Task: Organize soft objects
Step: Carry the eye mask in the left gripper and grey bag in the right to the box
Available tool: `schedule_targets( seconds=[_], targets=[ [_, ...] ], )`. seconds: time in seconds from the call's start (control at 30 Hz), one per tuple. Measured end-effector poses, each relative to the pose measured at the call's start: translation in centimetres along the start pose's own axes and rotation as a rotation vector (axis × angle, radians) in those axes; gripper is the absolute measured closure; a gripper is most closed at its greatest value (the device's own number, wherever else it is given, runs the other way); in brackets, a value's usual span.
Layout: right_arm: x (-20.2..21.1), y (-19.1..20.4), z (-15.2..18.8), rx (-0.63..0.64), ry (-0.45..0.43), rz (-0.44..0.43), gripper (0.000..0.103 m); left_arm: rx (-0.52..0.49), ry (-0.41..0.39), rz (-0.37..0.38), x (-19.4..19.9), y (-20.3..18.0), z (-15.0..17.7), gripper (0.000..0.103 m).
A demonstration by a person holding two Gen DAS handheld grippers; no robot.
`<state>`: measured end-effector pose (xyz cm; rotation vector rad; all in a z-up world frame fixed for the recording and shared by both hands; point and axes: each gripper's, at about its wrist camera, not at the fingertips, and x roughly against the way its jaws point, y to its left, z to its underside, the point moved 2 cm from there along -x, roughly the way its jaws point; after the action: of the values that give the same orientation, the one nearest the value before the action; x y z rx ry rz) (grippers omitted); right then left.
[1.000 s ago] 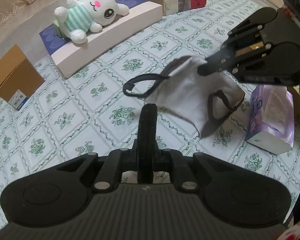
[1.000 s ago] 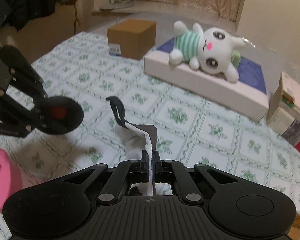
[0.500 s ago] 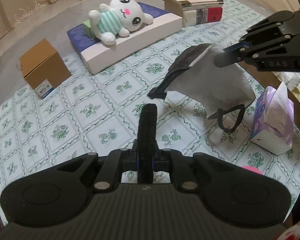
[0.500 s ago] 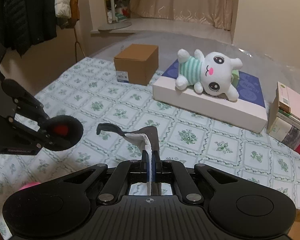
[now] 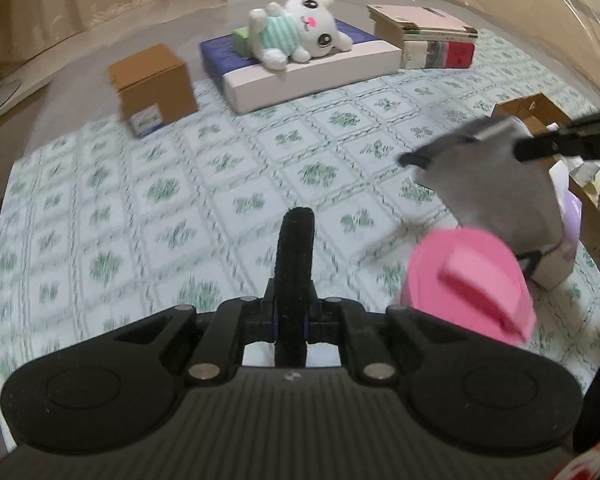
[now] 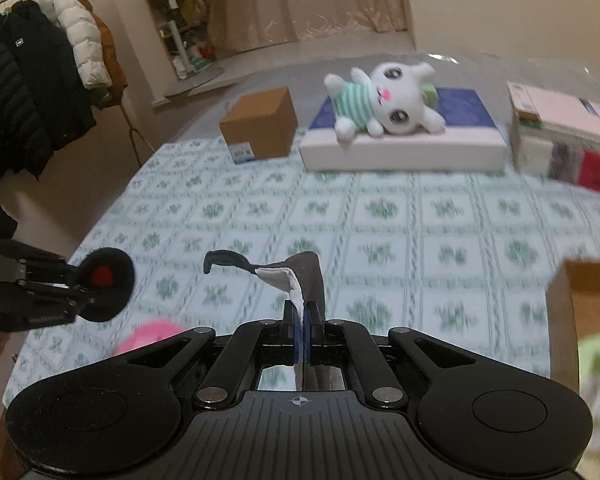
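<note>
- The right gripper [image 6: 304, 320] has its fingers clenched on the top edge of the grey face mask [image 5: 496, 184], so the mask hangs in the air off the bench [image 5: 220, 184], not lying on it.
- Landmark: the open cardboard box [image 5: 596, 236] at the right edge of the bench. The mask dangles just beside its near wall, on the bench side, with the pink thing [image 5: 468, 280] below and in front of it.
- The mask's long axis runs roughly top to bottom from the pinch point, with one black ear loop [image 6: 224, 258] sticking out sideways, away from the box.
- The left gripper [image 5: 296, 216] has its fingers pressed together on nothing, well clear of the box.
- So my guess is the right hand is the one to finish this: carry the mask over the box rim.
</note>
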<state>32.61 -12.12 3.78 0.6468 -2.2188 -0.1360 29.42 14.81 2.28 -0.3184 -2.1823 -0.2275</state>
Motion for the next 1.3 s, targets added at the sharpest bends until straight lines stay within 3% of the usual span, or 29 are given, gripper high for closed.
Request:
schedule_targets(
  seconds=[0.33,0.63,0.9,1.3],
  targets=[
    [6.9,0.7,8.8,-0.196,-0.057,-0.022,0.100,0.058,-0.046,-0.046,4.4,-2.1,7.6,0.094],
    [12.0,1.0,14.6,-0.204,-0.065,0.015,0.100,0.126,-0.103,-0.015,7.4,-6.8,11.9,0.094],
    [16.2,0.2,17.3,-0.181,-0.113,0.053,0.100,0.163,-0.151,0.033,8.2,-13.5,12.8,0.094],
    [22.1,-4.6,20.9,-0.265,-0.196,0.143,0.100,0.103,-0.159,0.155,6.8,-24.0,10.2,0.094]
  ],
)
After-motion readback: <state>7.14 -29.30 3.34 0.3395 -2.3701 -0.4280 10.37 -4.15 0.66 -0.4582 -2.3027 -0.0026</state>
